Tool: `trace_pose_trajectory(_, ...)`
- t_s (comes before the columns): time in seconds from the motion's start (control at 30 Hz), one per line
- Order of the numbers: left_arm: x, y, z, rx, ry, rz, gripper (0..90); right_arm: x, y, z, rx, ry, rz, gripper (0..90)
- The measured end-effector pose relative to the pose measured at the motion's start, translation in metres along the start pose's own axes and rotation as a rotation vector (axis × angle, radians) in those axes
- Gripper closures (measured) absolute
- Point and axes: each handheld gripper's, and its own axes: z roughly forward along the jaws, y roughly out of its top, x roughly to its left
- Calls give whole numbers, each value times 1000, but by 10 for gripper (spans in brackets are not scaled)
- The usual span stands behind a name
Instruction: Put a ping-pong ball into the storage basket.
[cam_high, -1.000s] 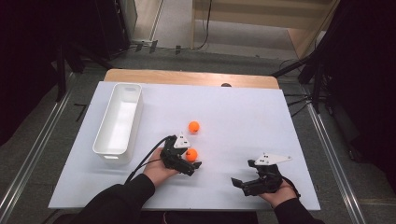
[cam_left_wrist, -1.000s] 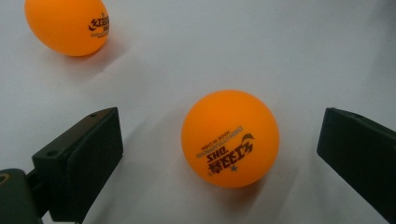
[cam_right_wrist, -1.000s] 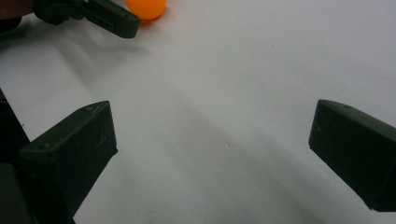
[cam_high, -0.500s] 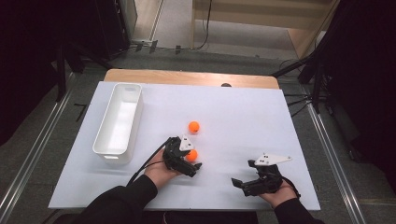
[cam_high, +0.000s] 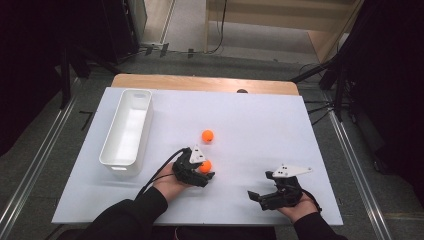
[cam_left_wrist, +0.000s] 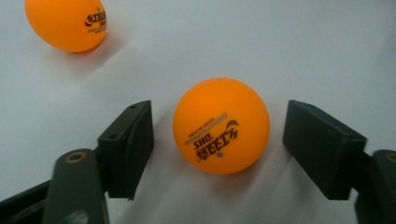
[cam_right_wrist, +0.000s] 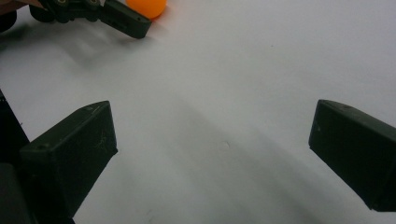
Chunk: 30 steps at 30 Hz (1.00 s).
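Observation:
An orange ping-pong ball (cam_left_wrist: 221, 126) with dark print rests on the white table between the jaws of my left gripper (cam_left_wrist: 219, 140). The jaws have just been closing, and a small gap still shows on each side of the ball. From above, this ball (cam_high: 205, 166) sits at the tip of the left gripper (cam_high: 201, 172), near the table's middle front. A second orange ball (cam_high: 207, 135) lies free a little farther back, at the upper left (cam_left_wrist: 65, 23) in the left gripper view. My right gripper (cam_high: 262, 195) rests at the front right with its jaws wide apart and nothing between them (cam_right_wrist: 215, 154).
A long white tray (cam_high: 111, 150) stands at the left of the table, lengthwise front to back. The white tabletop (cam_high: 260, 125) stretches between and behind the hands. The right gripper view catches the left gripper (cam_right_wrist: 116, 16) and its ball (cam_right_wrist: 147, 7) at the top left.
The left gripper's jaws have drawn in around the near ball. Both hands and both balls keep their places.

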Motion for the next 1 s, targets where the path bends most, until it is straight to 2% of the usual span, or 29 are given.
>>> trace_pose_trajectory(0.2, -1, 0, -1, -6, 0, 2, 363, 0, 0, 0, 2, 0, -2, 0)
trace_pose_trajectory(0.3, -1, 1, -1, -3, 6, -14, 377, 0, 0, 0, 2, -1, -2, 0)
trace_pose_trajectory(0.53, 0, 1, -1, -6, 13, -12, 427, 0, 0, 0, 1, -2, -4, 0)
trace_pose_trajectory(0.63, 0, 1, -2, -7, 17, -25, 461, 0, 0, 0, 1, -3, -5, 0)
trace_pose_trajectory(1.0, 1, 1, -2, -11, 21, -25, 499, 0, 0, 0, 1, 0, -6, 0)
